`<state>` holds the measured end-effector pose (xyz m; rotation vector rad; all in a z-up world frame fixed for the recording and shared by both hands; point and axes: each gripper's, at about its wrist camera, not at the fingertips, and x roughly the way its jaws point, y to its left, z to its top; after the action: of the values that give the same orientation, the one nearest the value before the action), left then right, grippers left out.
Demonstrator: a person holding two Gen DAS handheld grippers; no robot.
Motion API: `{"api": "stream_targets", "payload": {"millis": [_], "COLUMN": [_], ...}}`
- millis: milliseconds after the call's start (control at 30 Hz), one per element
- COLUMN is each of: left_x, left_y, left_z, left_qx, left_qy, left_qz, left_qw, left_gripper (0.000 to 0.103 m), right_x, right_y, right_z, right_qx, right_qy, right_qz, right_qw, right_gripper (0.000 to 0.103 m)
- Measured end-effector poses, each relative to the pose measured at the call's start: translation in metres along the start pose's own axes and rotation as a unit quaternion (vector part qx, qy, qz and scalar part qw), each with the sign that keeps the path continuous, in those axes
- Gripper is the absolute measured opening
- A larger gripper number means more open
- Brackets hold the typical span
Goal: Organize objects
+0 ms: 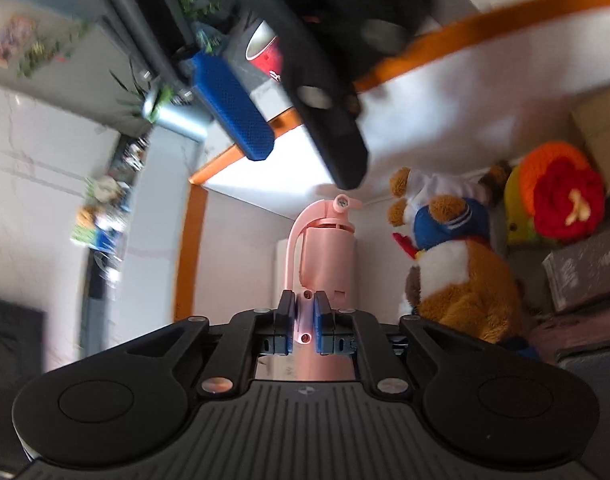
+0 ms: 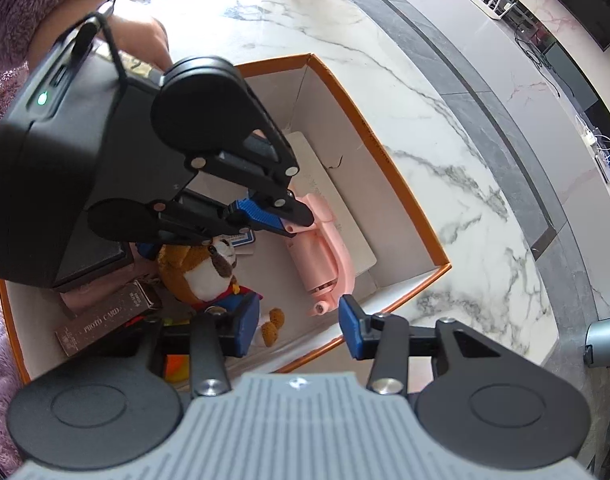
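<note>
A pink plastic device (image 1: 327, 248) with a cylinder body and a curved handle lies in an orange-rimmed white box (image 2: 369, 128), resting on a flat white slab (image 2: 337, 200). My left gripper (image 1: 305, 314) reaches down into the box and is shut on the device's thin end, its blue pads against both sides. In the right wrist view the left gripper (image 2: 295, 222) grips that same pink device (image 2: 325, 256). My right gripper (image 2: 299, 328) hangs open over the box's near edge with nothing between its fingers. The device's other end lies just beyond its tips. It also shows above the device as the right gripper (image 1: 305, 160).
A brown and white plush dog (image 2: 201, 268) in a blue cap lies in the box beside a dark "photo card" carton (image 2: 105, 320). A red and orange knitted toy (image 1: 557, 196) sits past the dog. The box stands on a marble surface (image 2: 425, 112). A person's purple fleece sleeve (image 2: 21, 4) is at the upper left.
</note>
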<state>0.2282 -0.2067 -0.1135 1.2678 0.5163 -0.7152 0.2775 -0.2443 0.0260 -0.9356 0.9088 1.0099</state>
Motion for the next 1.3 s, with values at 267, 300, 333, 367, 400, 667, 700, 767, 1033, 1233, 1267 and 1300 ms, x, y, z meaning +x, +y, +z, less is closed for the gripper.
{"api": "stream_targets", "payload": {"millis": [267,300,333,367,400,667,700,767,1033,1233,1267,1300], "left_x": [0.002,0.004,0.006,0.003,0.002,-0.047,-0.057,-0.077,-0.164,-0.235,-0.245,-0.254], "left_y": [0.051,0.056,0.062,0.059,0.061,0.09,0.093,0.097,0.103,0.094,0.09,0.086], "left_z": [-0.006,-0.008,-0.01,-0.013,-0.014,-0.022,-0.022,-0.019,-0.025,-0.054,-0.059,-0.064], "left_qx": [-0.155,-0.174,-0.193,-0.208,-0.22,-0.282,-0.284,-0.291,-0.352,-0.452,-0.463,-0.474], "left_qy": [0.025,0.033,0.041,0.046,0.05,0.032,0.028,0.017,-0.047,-0.117,-0.126,-0.134], "left_qz": [-0.137,-0.161,-0.18,-0.19,-0.188,-0.166,-0.159,-0.146,-0.056,0.024,0.04,0.058], "left_qw": [0.9781,0.971,0.9636,0.9584,0.9559,0.9444,0.945,0.9454,0.9331,0.8839,0.8762,0.8684], "left_gripper": [0.028,0.03,0.031,0.031,0.036,0.045,0.046,0.047,0.057,0.067,0.07,0.081], "right_x": [0.006,0.006,0.004,0.003,0.001,-0.023,-0.027,-0.037,-0.093,-0.133,-0.138,-0.143], "right_y": [0.006,0.007,0.009,0.01,0.012,0.025,0.026,0.032,0.059,0.099,0.108,0.116], "right_z": [-0.001,-0.001,-0.001,-0.001,0.0,-0.001,0.0,0.001,0.008,0.003,-0.001,-0.004], "right_qx": [-0.002,-0.003,-0.003,-0.005,-0.006,0.006,0.009,0.016,0.103,0.21,0.22,0.228], "right_qy": [0.01,0.01,0.011,0.011,0.01,0.003,0.001,-0.007,-0.067,-0.155,-0.175,-0.192], "right_qz": [-0.003,-0.004,-0.005,-0.007,-0.008,-0.023,-0.024,-0.028,-0.056,-0.112,-0.122,-0.129], "right_qw": [1.0,1.0,1.0,1.0,1.0,1.0,1.0,0.999,0.991,0.959,0.952,0.946], "right_gripper": [0.048,0.049,0.049,0.049,0.05,0.052,0.052,0.052,0.058,0.07,0.07,0.076]}}
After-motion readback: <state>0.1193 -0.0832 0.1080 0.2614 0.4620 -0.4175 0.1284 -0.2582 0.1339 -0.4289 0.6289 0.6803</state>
